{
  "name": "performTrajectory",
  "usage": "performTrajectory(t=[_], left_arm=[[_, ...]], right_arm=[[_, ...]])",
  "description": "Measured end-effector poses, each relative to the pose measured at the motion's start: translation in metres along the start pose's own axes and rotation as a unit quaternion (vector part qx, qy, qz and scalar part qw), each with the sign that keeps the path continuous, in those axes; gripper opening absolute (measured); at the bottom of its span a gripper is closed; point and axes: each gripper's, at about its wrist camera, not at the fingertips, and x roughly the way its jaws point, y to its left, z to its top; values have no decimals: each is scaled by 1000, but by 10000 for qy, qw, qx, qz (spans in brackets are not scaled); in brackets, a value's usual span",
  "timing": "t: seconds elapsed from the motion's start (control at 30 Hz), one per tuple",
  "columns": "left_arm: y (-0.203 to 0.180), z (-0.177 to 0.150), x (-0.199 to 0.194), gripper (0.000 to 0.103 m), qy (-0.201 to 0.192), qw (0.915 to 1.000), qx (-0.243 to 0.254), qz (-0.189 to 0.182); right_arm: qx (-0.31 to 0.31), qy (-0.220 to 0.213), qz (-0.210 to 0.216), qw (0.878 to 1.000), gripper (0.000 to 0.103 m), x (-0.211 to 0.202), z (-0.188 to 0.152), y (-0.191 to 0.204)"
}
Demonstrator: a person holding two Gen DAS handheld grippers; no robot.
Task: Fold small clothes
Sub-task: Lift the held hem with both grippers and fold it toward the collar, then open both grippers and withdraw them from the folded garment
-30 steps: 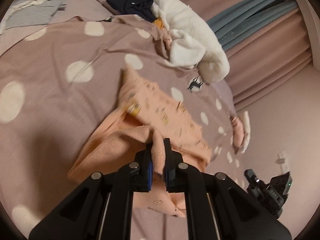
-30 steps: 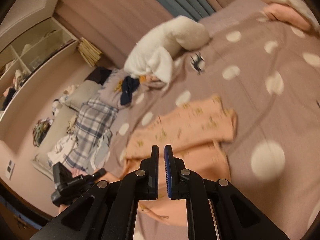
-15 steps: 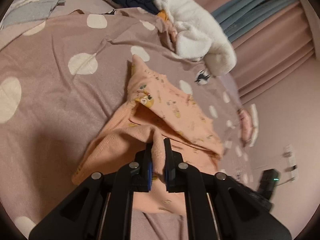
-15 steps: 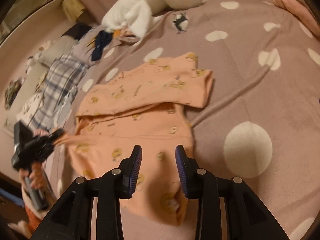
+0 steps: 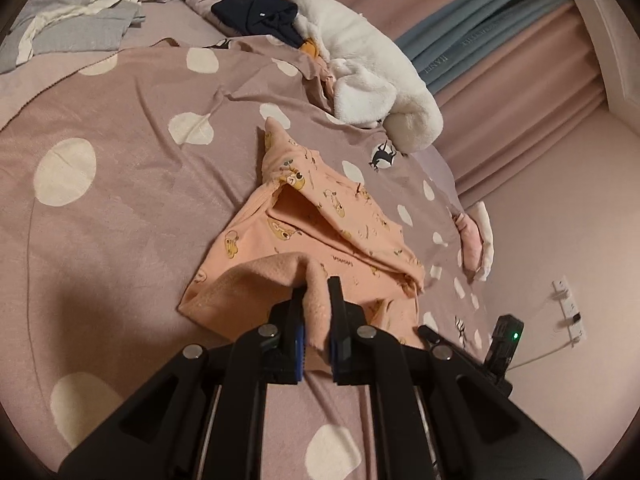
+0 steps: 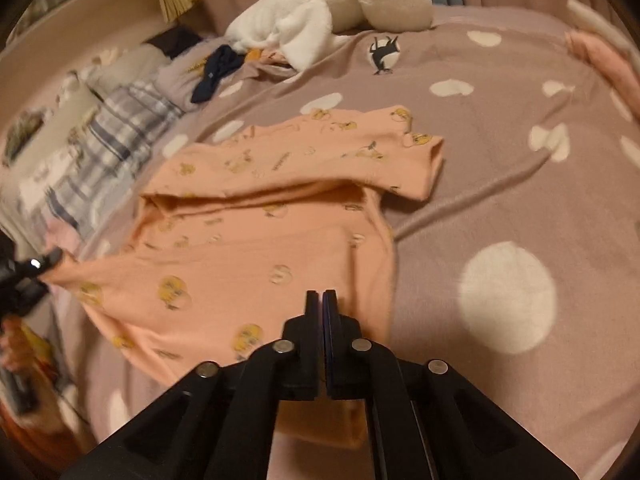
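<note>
A small peach shirt [image 6: 256,248] with yellow cartoon prints lies on a mauve polka-dot bedspread [image 6: 508,184], one sleeve folded across its top. My left gripper [image 5: 317,292] is shut on the shirt's [image 5: 320,216] near edge, fabric bunched between its fingers. It also shows at the left edge of the right wrist view [image 6: 52,258], pulling a corner of the shirt taut. My right gripper [image 6: 322,300] is shut over the shirt's lower hem; whether it pinches fabric is not clear.
A white fluffy blanket [image 5: 368,68] and a navy garment [image 5: 256,14] lie at the far side of the bed. Plaid and grey clothes [image 6: 116,140] lie beside them. A pink-and-white item [image 5: 476,244] sits at the bed's edge. Curtains [image 5: 500,40] hang behind.
My right gripper was shut, opened half a second ago while dropping toward the shirt, and has shut at the hem. My left gripper kept its hold on the shirt.
</note>
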Motion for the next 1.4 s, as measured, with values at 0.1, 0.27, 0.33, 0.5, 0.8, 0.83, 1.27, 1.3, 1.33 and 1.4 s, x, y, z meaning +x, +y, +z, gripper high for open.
performTrajectory(t=[0.1,0.27,0.33,0.5,0.8,0.83,1.27,1.3,1.33,1.4], left_arm=[[4,-2,2,8,51,9999,-85,-31],[7,-4,8,8,97,9999,-71,70],[7,-3,8,8,107,9999,-34,87],[12,-4,8,9,117,9998,-59,125],[6,5,13,8,113,9999,-121,36],[5,9,16,8,156,9997,-184,24],[-21,119,85,8,-48,9994,-219,273],[-21,127,96,8,-26,9992,-318,248],[-24,138,111,8,-47,9989,-313,352],[-36,150,135,9,-194,9943,132,1041]], right_arm=[[7,10,197,9998,4,3,8,-7],[-216,428,512,9975,54,33,27,-6],[-167,575,510,9969,58,47,28,-8],[116,313,1021,9942,39,42,19,-18],[318,-411,1223,9911,5,5,23,-13],[301,-536,1206,9908,5,0,27,-11],[429,-1149,763,9895,5,-17,104,-29],[490,-1080,711,9904,5,-10,111,-35],[530,-1067,650,9908,5,-6,113,-39],[642,-971,441,9922,5,8,121,-50]])
